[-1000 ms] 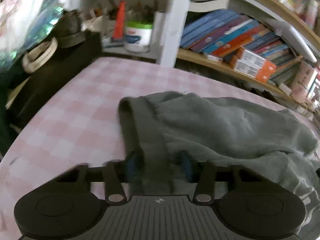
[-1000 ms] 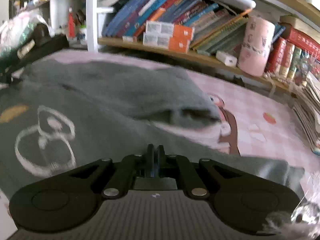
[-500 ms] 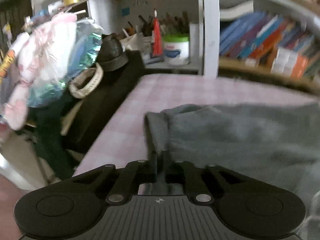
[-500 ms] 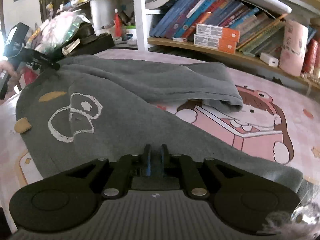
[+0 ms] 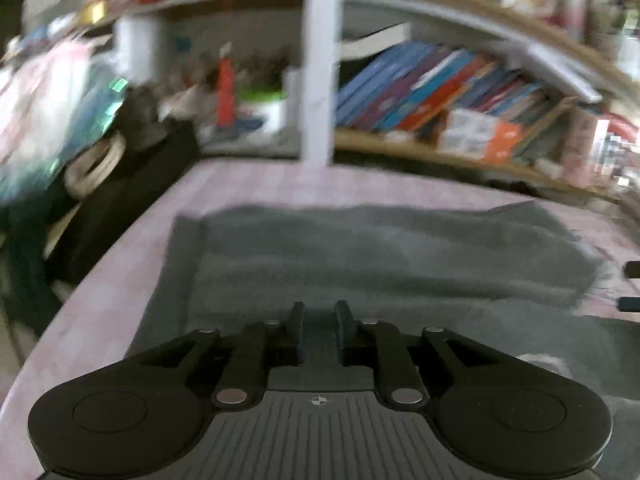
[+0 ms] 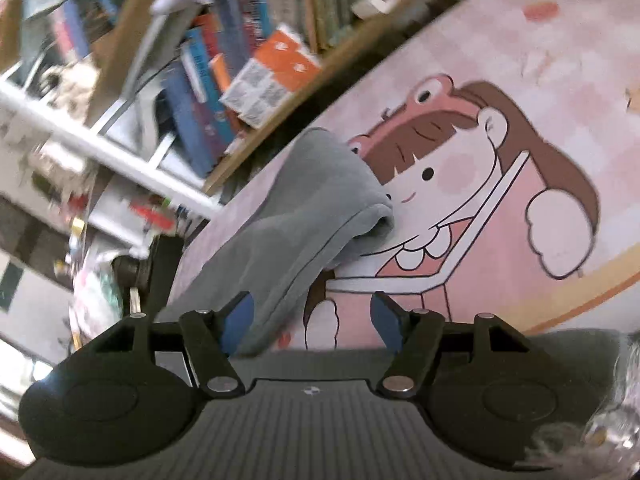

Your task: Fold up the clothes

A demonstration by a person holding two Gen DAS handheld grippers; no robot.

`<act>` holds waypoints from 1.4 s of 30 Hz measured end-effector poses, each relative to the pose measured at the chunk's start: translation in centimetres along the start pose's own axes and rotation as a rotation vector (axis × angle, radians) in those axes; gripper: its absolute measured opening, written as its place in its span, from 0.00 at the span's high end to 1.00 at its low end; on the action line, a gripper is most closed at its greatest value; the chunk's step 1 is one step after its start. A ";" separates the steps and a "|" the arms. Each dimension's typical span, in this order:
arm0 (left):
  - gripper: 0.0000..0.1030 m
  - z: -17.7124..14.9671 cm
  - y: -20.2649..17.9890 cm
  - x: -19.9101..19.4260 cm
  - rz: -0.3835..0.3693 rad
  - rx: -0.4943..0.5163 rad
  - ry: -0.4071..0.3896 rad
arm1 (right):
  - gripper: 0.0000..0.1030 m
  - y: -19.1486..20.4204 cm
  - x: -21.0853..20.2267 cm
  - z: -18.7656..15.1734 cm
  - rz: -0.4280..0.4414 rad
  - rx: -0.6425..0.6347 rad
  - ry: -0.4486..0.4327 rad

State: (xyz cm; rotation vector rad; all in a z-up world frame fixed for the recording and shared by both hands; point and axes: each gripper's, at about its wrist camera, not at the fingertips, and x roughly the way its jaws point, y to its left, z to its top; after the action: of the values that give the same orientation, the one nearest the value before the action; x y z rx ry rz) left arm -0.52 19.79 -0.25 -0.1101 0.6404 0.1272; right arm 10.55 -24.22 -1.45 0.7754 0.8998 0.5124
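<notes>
Left wrist view, badly motion-blurred. Left gripper point(image 5: 319, 312) low over the grey garment point(image 5: 380, 256), fingers parted by a narrow gap, grey cloth visible through that gap; whether any fabric is pinched, impossible to tell. Garment spread flat across the pink checked tablecloth point(image 5: 100, 304), a darker band point(image 5: 176, 264) along its left edge. Beyond the table, a bookshelf point(image 5: 460, 100) of leaning books, a white upright post point(image 5: 320, 80), a red bottle point(image 5: 225, 92), and a black bag point(image 5: 132, 184) at the table's left corner.

Right wrist view, camera rolled steeply. Right gripper point(image 6: 316, 322) spread wide, blue pads point(image 6: 236, 320) well apart, nothing between them. Grey sleeve point(image 6: 304, 216) stretched away from the left finger, cuff end lying on the cartoon girl print point(image 6: 480, 184) of the tablecloth point(image 6: 540, 40). More grey cloth at the lower right, behind the gripper body. Orange-and-white boxes point(image 6: 272, 76) among tilted books on the shelf behind.
</notes>
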 end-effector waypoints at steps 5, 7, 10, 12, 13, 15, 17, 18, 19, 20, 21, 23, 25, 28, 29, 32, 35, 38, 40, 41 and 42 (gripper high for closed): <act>0.72 -1.6 1.8 0.6 0.031 -0.092 0.042 | 0.42 -0.3 2.0 0.9 0.003 0.099 -0.014; 0.71 -2.1 2.4 0.6 0.013 -0.109 0.035 | 0.45 -0.5 3.0 1.4 0.007 0.145 -0.028; 0.70 -2.5 1.9 0.7 0.015 -0.077 0.022 | 0.54 -1.0 4.0 1.7 0.002 0.226 -0.062; 0.63 -2.8 1.1 0.7 0.025 -0.026 0.012 | 0.70 -1.0 4.3 1.9 -0.003 0.269 -0.104; 0.57 -2.9 0.7 0.7 0.031 -0.001 0.006 | 0.84 -0.8 4.2 2.0 -0.016 0.268 -0.138; 0.46 -3.2 -0.1 0.8 0.041 0.050 -0.005 | 0.91 1.3 3.8 2.3 -0.020 0.178 -0.226; 0.38 -3.2 -1.0 0.9 0.074 0.099 -0.007 | 0.93 4.3 3.2 2.3 -0.008 0.034 -0.308; 0.33 -3.2 -1.1 0.9 0.090 0.103 -0.007 | 0.93 6.8 3.1 1.5 0.022 -0.124 -0.312; 0.30 -3.1 -1.0 1.0 0.094 0.096 -0.005 | 0.93 9.2 3.0 0.7 0.052 -0.283 -0.314; 0.29 -3.0 -0.6 1.0 0.085 0.078 -0.001 | 0.93 11.5 3.0 -0.4 0.077 -0.443 -0.308; 0.27 -3.0 -0.2 1.0 0.070 0.057 0.001 | 0.93 12.5 3.7 -2.9 0.060 -0.615 -0.242; 0.22 -3.0 0.2 1.0 0.041 0.037 0.000 | 0.94 14.6 5.1 -7.9 0.025 -0.955 -0.102; 0.20 -3.1 -0.1 1.1 0.043 0.051 0.005 | 0.94 16.6 6.5 -12.9 -0.012 -1.292 0.047; 0.18 -3.2 -0.4 1.2 0.053 0.071 0.010 | 0.93 16.7 8.2 -18.2 -0.096 -1.586 0.137; 0.18 -3.2 -0.4 1.2 0.052 0.071 0.011 | 0.92 16.6 8.4 -18.2 -0.101 -1.581 0.132; 0.16 -3.2 -0.4 1.2 0.042 0.068 0.013 | 0.81 16.4 8.5 -17.8 -0.082 -1.520 0.135; 0.15 -3.2 -0.4 1.3 0.041 0.071 0.015 | 0.58 16.4 7.9 -16.2 -0.009 -1.377 0.168; 0.14 -3.2 -0.4 1.2 0.039 0.070 0.015 | 0.49 15.9 7.7 -14.2 0.057 -1.139 0.202; 0.14 -3.2 -0.4 1.2 0.038 0.069 0.015 | 0.45 15.1 7.9 -12.8 0.095 -0.943 0.217; 0.14 -3.2 -0.4 1.3 0.038 0.069 0.015 | 0.39 14.4 8.2 -11.7 0.114 -0.812 0.223; 0.14 -3.2 -0.4 1.3 0.038 0.068 0.016 | 0.38 13.5 8.4 -10.7 0.129 -0.684 0.230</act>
State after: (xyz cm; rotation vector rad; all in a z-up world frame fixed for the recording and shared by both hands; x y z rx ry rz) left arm -1.34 19.08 -3.53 -0.0332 0.6621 0.1406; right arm 5.00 -6.03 0.70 0.1496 0.8108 0.9727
